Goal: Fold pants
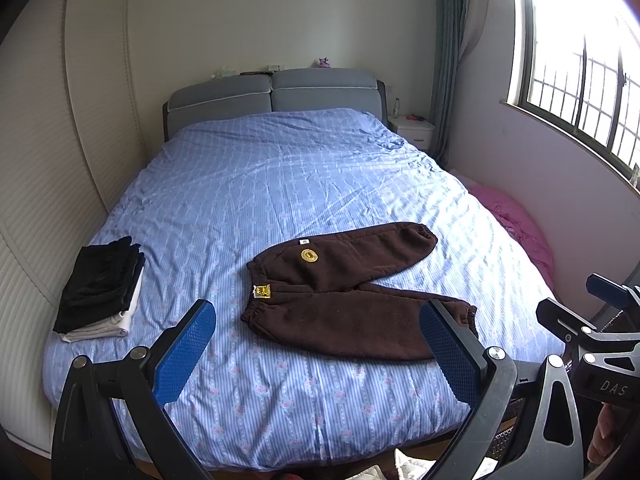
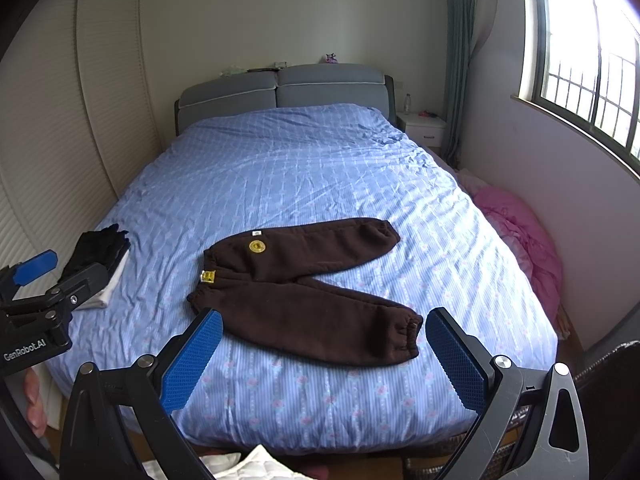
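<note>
The brown pants [image 1: 352, 288] lay flat on the near half of the blue-covered bed [image 1: 280, 184], just beyond both grippers, touching neither. The left gripper [image 1: 316, 344] and right gripper [image 2: 322, 354] hovered at the near edge, jaws spread wide and empty. Pants unfolded: waistband to the left, legs splayed right in a V, round yellow patch [image 2: 257, 246] near the waist.

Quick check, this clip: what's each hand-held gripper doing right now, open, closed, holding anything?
Left hand-held gripper: open, holding nothing, above the bed's near edge.
Right hand-held gripper: open, holding nothing, short of the brown pants.
</note>
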